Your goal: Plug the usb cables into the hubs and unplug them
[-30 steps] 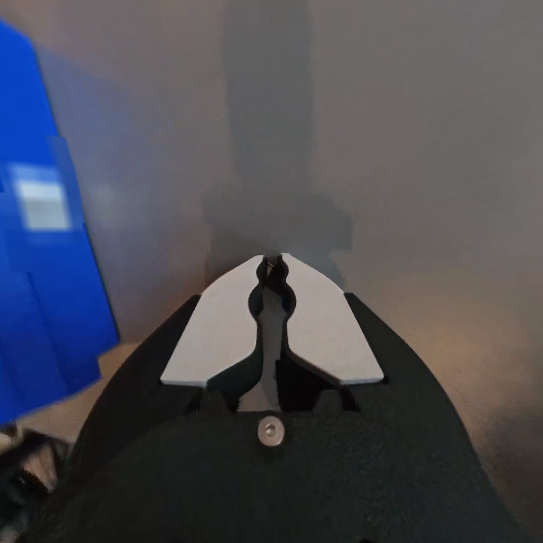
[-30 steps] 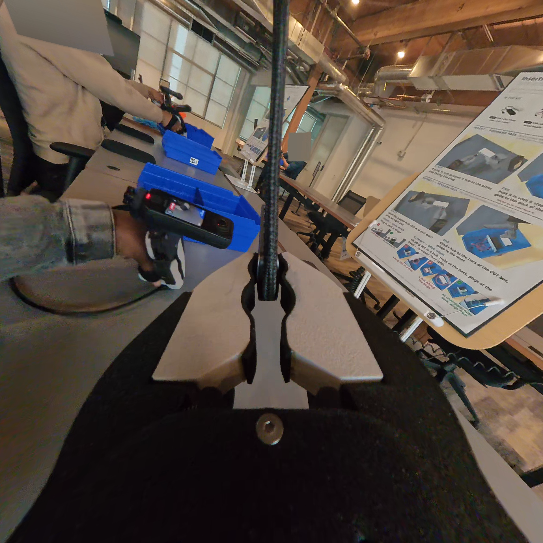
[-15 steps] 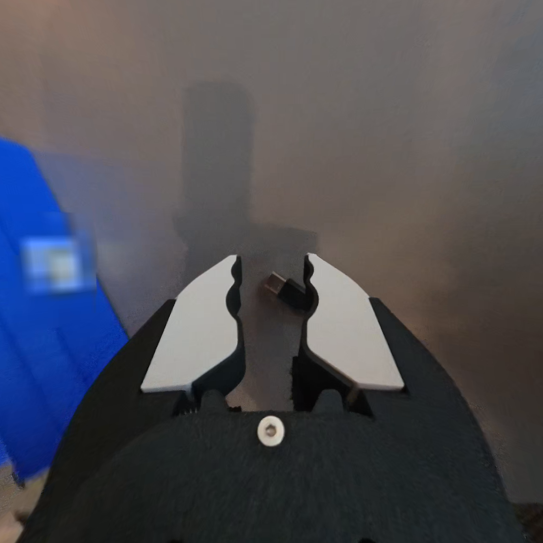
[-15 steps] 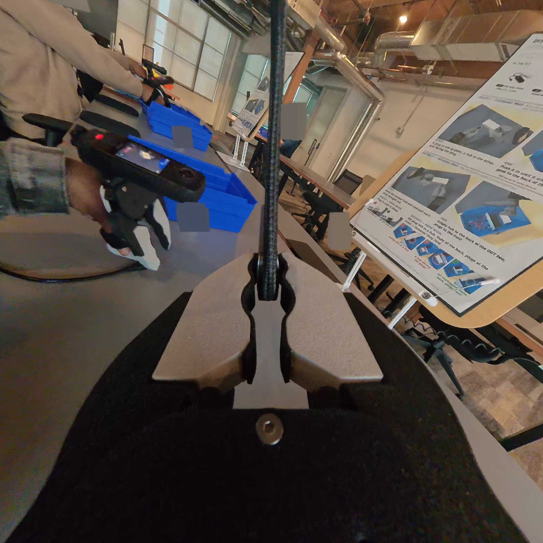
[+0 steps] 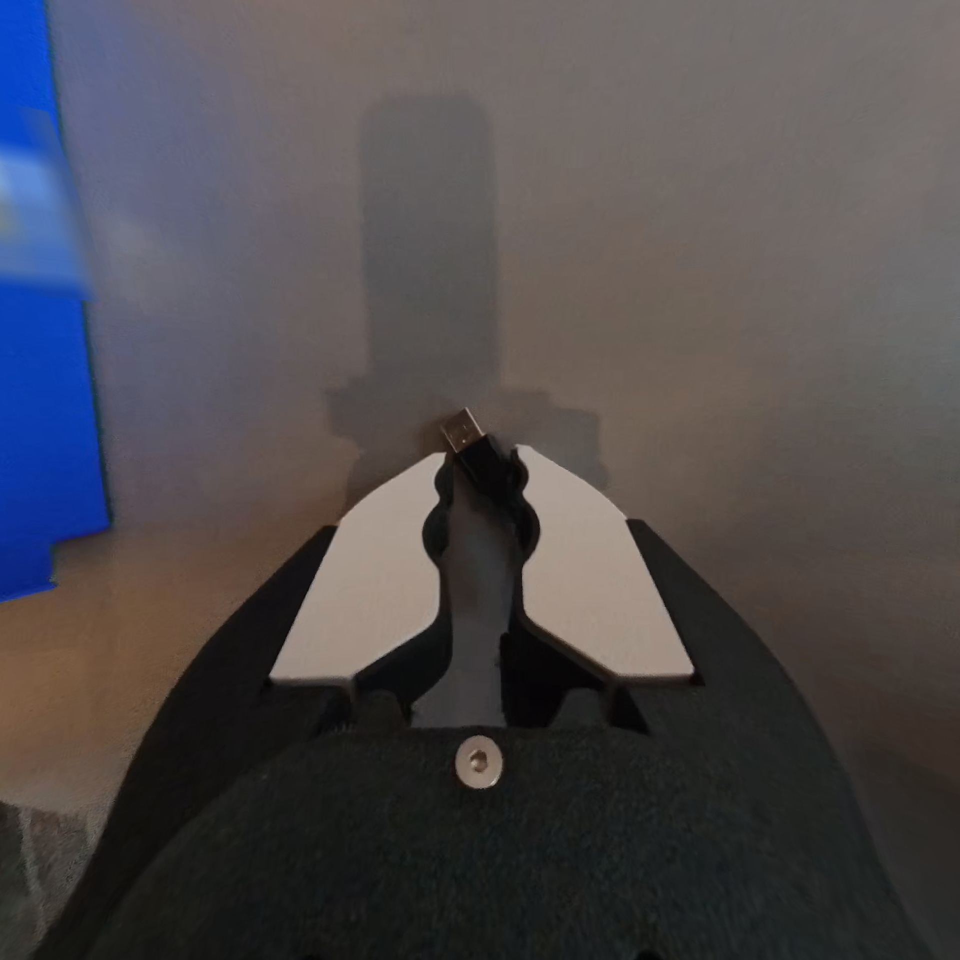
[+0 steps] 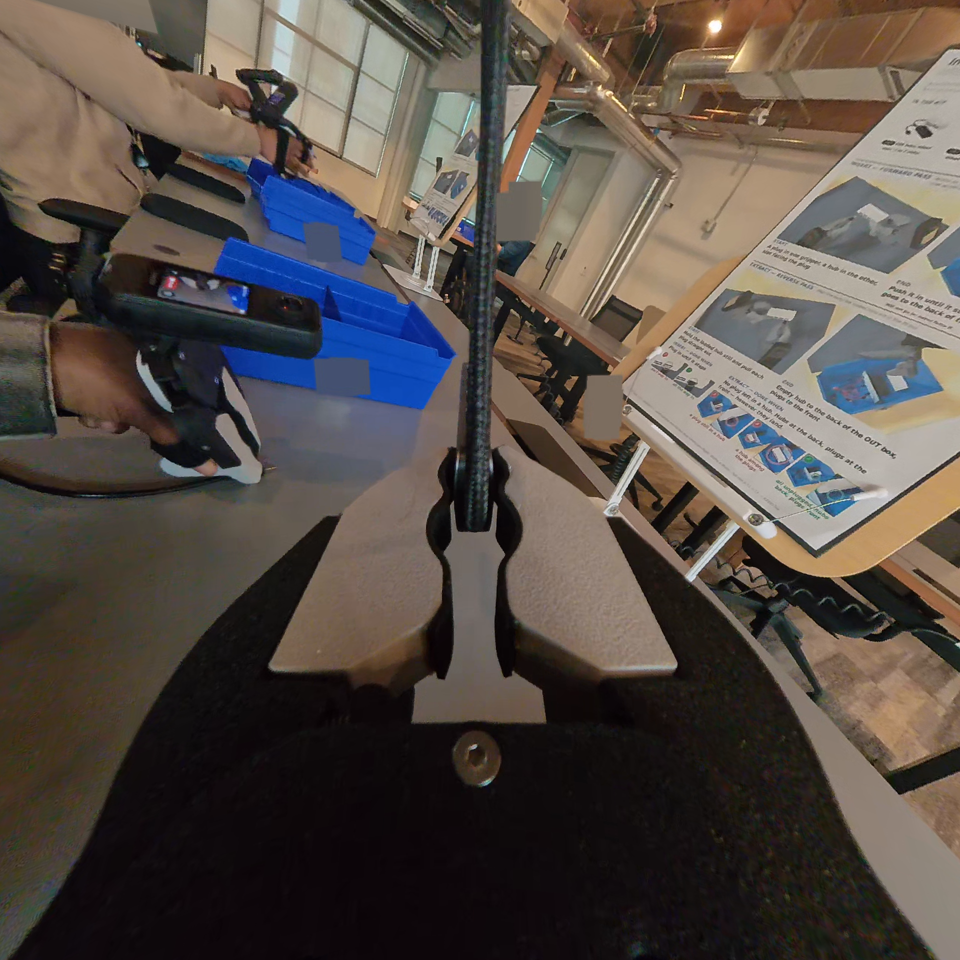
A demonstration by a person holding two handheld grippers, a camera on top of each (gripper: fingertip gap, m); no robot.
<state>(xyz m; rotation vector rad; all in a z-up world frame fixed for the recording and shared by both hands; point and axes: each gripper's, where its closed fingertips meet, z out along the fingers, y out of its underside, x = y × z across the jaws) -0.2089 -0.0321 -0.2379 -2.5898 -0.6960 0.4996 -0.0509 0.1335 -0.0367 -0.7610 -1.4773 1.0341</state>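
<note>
In the left wrist view my left gripper [image 5: 478, 457] points down at the grey table [image 5: 727, 260]. It is shut on a black USB plug [image 5: 480, 460], whose silver metal tip [image 5: 461, 431] sticks out past the fingertips, tilted to the left. In the right wrist view my right gripper [image 6: 475, 465] is shut on a black braided cable [image 6: 485, 260] that rises straight up out of the frame. The left gripper [image 6: 218, 447] also shows at the left of that view, held by a hand, with its tip down on the table. No hub is visible.
A blue bin [image 5: 41, 415] stands close on the left of the left gripper. More blue bins [image 6: 374, 353] sit farther along the table [image 6: 130, 571]. An instruction board [image 6: 805, 363] leans at the right. Another person [image 6: 78, 130] works with a gripper at the far left. Tip to tip, the grippers are about 30 cm apart.
My left gripper opened beside the USB plug, then closed on it, and came down to the table. My right gripper has kept its hold on the braided cable.
</note>
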